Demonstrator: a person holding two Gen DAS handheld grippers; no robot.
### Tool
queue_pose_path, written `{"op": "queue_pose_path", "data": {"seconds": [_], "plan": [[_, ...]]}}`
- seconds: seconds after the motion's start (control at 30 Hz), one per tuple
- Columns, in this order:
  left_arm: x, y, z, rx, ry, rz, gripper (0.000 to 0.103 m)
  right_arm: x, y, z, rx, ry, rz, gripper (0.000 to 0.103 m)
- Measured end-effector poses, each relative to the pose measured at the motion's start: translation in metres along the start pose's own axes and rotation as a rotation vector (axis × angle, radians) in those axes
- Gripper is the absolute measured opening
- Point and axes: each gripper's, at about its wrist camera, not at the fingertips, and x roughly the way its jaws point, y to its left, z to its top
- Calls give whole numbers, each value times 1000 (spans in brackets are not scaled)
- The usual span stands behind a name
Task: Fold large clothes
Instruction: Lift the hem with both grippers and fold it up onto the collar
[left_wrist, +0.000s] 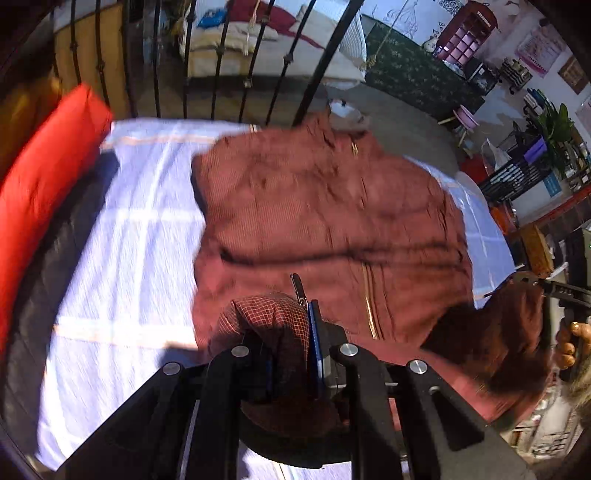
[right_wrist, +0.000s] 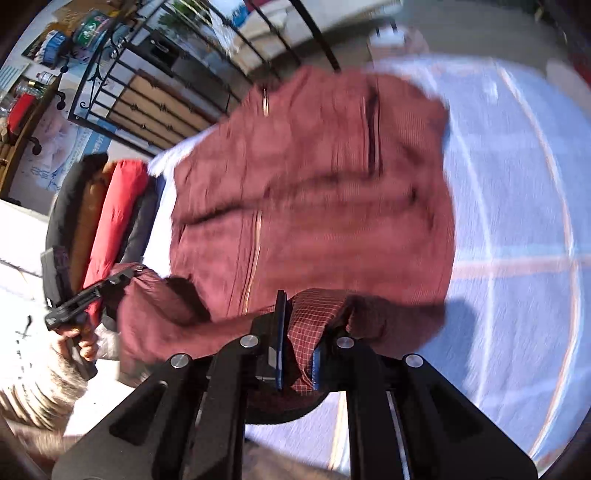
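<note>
A dark red zip jacket (left_wrist: 332, 214) lies spread on a bed with a pale blue checked sheet (left_wrist: 147, 221). My left gripper (left_wrist: 291, 332) is shut on a bunched hem corner showing the jacket's checked lining, lifted off the bed. The right gripper (left_wrist: 546, 284) appears at the right edge of the left wrist view, clamped on the other corner. In the right wrist view the jacket (right_wrist: 314, 192) hangs from my right gripper (right_wrist: 299, 347), shut on checked lining. The left gripper (right_wrist: 110, 280) shows at the left there, holding cloth, with a hand on its handle.
A red cushion (left_wrist: 40, 199) and a dark one lie along the bed's left side. A black metal bed frame (left_wrist: 221, 59) stands at the far end. Shelves, plants and clutter (left_wrist: 535, 158) fill the room on the right.
</note>
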Motion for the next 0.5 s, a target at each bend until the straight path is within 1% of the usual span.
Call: {"op": "queue_pose_path", "data": {"seconds": [0.1,0.23,0.3,0.43,0.5], "plan": [[2,7,41,8,-40,42,15,-10,-8,45,19,-71,-23,11],[17,16,86,-2,-56,85,15,-17,-24,93,80,-125,-34,11],[28,15,101,9,-52,100,15,-13,-30,115,94,-136,-42,11],[58,10,128,36,-9,155,15,3,-40,141,143,-132,-58,11],[73,9,138,37,4,170,15,15,-46,151,168,-123,-74,11]]}}
